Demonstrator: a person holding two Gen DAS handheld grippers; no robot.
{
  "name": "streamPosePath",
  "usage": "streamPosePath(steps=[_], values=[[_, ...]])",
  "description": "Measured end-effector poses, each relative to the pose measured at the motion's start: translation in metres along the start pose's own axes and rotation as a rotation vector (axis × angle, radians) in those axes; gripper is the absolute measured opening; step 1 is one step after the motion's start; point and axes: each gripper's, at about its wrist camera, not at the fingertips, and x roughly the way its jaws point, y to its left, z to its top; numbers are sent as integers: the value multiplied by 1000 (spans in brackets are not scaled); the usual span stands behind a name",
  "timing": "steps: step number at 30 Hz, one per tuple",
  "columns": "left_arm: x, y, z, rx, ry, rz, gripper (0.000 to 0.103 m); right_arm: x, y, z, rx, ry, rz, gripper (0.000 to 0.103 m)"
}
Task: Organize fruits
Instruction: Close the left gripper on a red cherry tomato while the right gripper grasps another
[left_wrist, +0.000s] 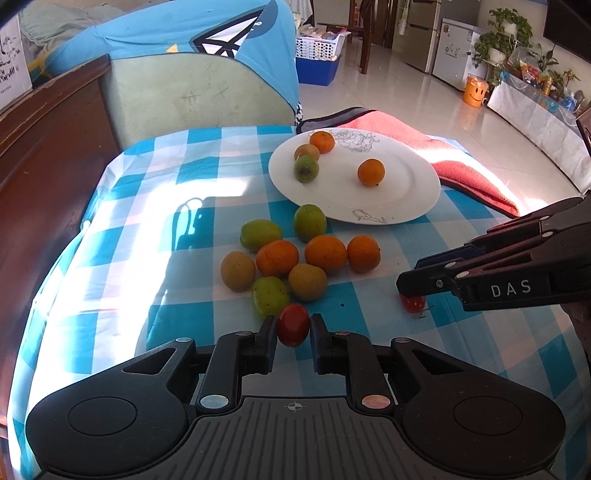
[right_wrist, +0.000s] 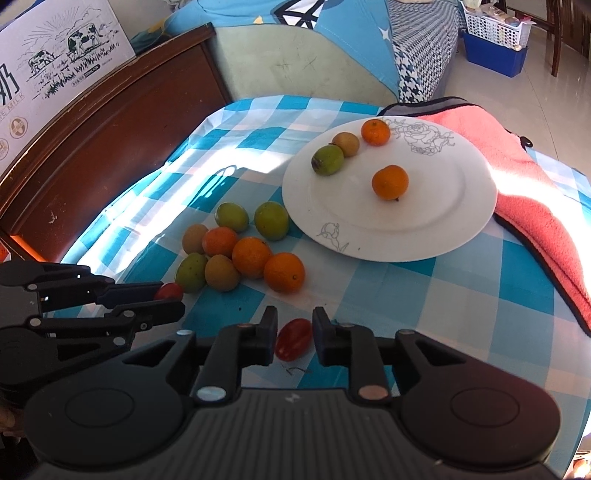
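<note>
Between the parted right tongs (right_wrist: 294, 328), a glossy oval tomato (right_wrist: 293, 339) lies diagonally on the bench (right_wrist: 461, 295); the left tongs (left_wrist: 293, 326) loosely flank an upright tomato (left_wrist: 293, 324).

We look from the left wrist low over the surface's (left_wrist: 207, 177) near edge toward its far edge; from the right wrist likewise, close by. Both views share the white plate (left_wrist: 406, 192) (right_wrist: 461, 206) and fruit cluster (left_wrist: 295, 258) (right_wrist: 240, 254).

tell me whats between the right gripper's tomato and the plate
Only bare checked tablecloth between the red tomato and the white plate, clearest in the right wrist view.
</note>
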Motion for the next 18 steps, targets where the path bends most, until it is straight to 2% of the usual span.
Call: streamPosePath(steps=[4,11,13,18], values=[[0,-2,0,7,-2,4,16,1,6,-3,-35,9,-8,29],[1,-1,2,5,-4,20,16,10,9,-8,-65,39,-53,29],[1,-1,3,1,-7,24,16,10,11,-9,-89,31,-68,26],[0,0,9,-14,-27,26,16,9,10,-7,-87,23,-66,25]])
